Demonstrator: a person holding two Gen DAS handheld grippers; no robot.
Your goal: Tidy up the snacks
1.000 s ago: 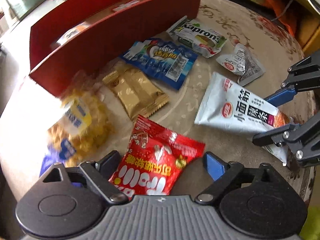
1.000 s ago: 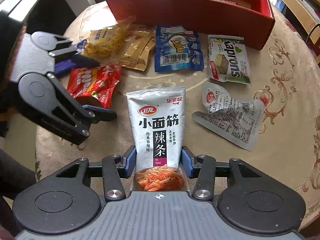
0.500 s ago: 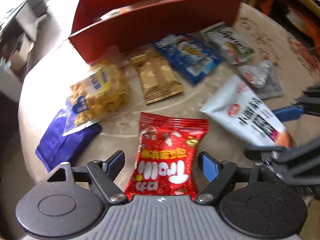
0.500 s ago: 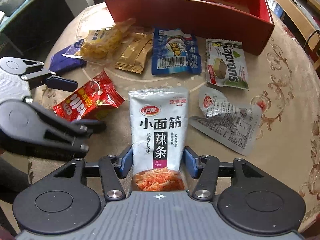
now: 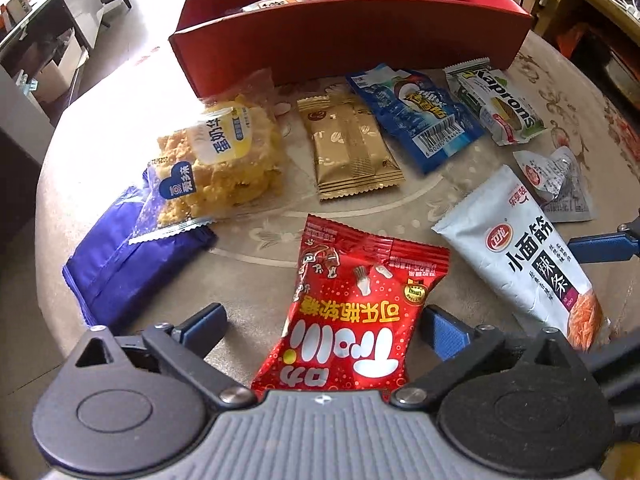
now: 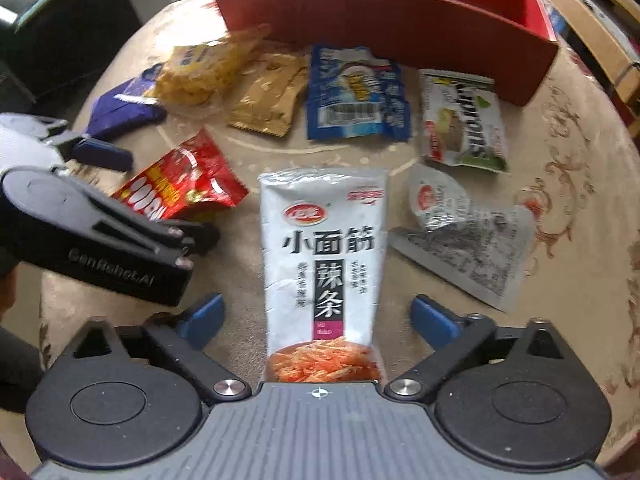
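A red candy bag lies on the round table between the open fingers of my left gripper; it also shows in the right wrist view. A white spicy-strip pouch lies between the open fingers of my right gripper; it also shows in the left wrist view. Neither bag is clamped. A red box stands at the far side of the table and shows in the right wrist view. My left gripper's body sits left of the pouch.
Between the box and my grippers lie a yellow crisp-cake pack, a purple pack, a gold sachet, a blue pack, a Kaprons wafer and a crumpled silver wrapper. The table edge curves close on the left.
My right gripper's fingers have opened wide off the white pouch. My left gripper has swung left and drawn back, so the red bag now lies straight between its fingers.
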